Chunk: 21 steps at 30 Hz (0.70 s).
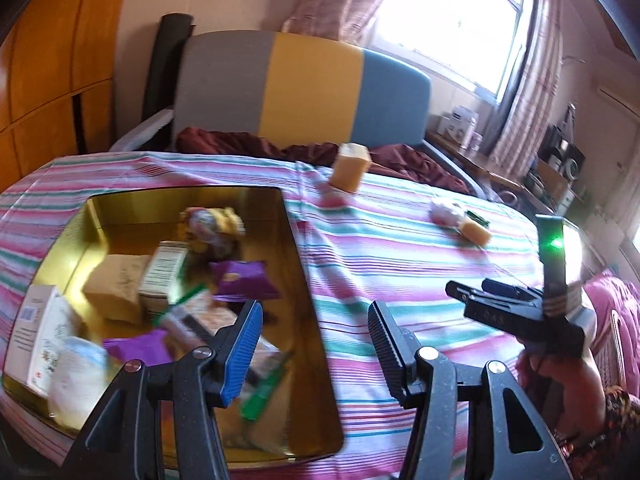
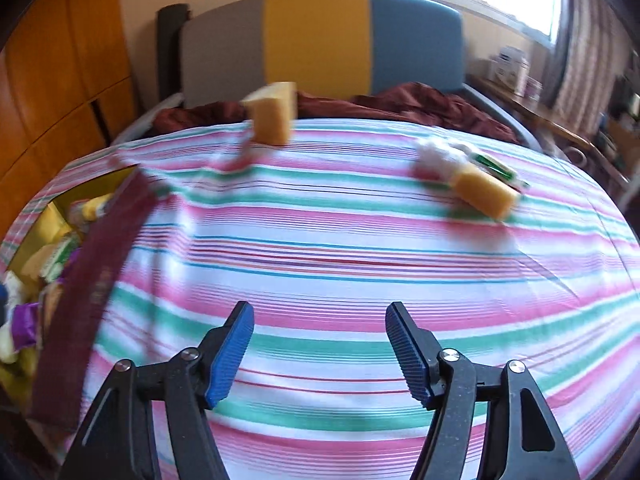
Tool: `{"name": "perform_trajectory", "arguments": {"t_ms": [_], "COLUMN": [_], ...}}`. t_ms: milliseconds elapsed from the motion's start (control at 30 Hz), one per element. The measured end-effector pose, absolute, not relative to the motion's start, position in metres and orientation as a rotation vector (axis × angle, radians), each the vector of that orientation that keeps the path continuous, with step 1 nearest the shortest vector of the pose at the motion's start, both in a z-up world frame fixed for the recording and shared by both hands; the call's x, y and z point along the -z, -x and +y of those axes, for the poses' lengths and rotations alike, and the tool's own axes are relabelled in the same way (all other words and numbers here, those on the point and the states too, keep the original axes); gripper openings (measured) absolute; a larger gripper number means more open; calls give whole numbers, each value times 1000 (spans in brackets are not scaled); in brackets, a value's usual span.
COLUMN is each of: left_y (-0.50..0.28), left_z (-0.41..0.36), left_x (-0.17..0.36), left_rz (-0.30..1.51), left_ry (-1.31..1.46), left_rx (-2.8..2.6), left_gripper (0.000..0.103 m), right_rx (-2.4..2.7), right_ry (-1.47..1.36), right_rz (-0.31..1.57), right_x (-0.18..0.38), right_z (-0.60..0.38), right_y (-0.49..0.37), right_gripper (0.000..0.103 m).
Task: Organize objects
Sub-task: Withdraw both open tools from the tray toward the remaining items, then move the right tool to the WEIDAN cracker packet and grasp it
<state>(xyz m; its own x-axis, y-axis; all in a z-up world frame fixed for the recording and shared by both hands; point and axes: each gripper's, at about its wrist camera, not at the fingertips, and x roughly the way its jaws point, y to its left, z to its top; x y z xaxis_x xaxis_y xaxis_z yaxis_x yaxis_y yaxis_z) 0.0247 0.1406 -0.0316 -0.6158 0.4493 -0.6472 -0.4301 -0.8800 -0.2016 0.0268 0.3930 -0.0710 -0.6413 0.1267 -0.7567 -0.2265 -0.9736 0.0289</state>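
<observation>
We are holding the right gripper (image 2: 320, 350) with its blue-padded fingers (image 2: 230, 354) standing apart and nothing between them, pointing down at bare striped sheet (image 2: 340, 264), which suggests this hand is free to fetch something. Well ahead of those fingers and to their right, a yellow box (image 2: 484, 192) is lying tilted beside a green packet (image 2: 498, 168) and a blurred pale wrapped thing we cannot identify; farther ahead and slightly left, another yellow box (image 2: 272, 114) is standing near the rumpled maroon blanket (image 2: 400, 102). These loose items likely remain to be gathered. We are keeping the left gripper (image 1: 314, 346) parted and empty too, hovering over the right edge of the open gold-lined tin (image 1: 308, 280), where purple packets (image 1: 244, 280) and cartons are already collecting.
</observation>
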Motion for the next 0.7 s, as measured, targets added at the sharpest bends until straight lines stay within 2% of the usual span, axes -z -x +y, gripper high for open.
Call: {"name": "perform_trajectory", "arguments": {"t_ms": [200, 333, 467, 700], "left_y": [-38, -44, -45, -44], "left_z": [166, 177, 184, 194], "left_x": [32, 32, 36, 41], "left_rz": [23, 78, 113, 151], "left_ry": [981, 970, 992, 1019], "left_rx": [-2400, -2387, -2375, -2370], "left_gripper": [56, 56, 56, 56], "right_rx": [-2558, -2493, -2470, -2546], "right_ry": [1183, 1105, 1086, 1129], "right_rz": [299, 400, 425, 673], "right_x": [84, 74, 68, 82], "right_z": [469, 530, 580, 619], "right_y": [-19, 6, 38, 67], "right_gripper": [73, 73, 75, 78]}}
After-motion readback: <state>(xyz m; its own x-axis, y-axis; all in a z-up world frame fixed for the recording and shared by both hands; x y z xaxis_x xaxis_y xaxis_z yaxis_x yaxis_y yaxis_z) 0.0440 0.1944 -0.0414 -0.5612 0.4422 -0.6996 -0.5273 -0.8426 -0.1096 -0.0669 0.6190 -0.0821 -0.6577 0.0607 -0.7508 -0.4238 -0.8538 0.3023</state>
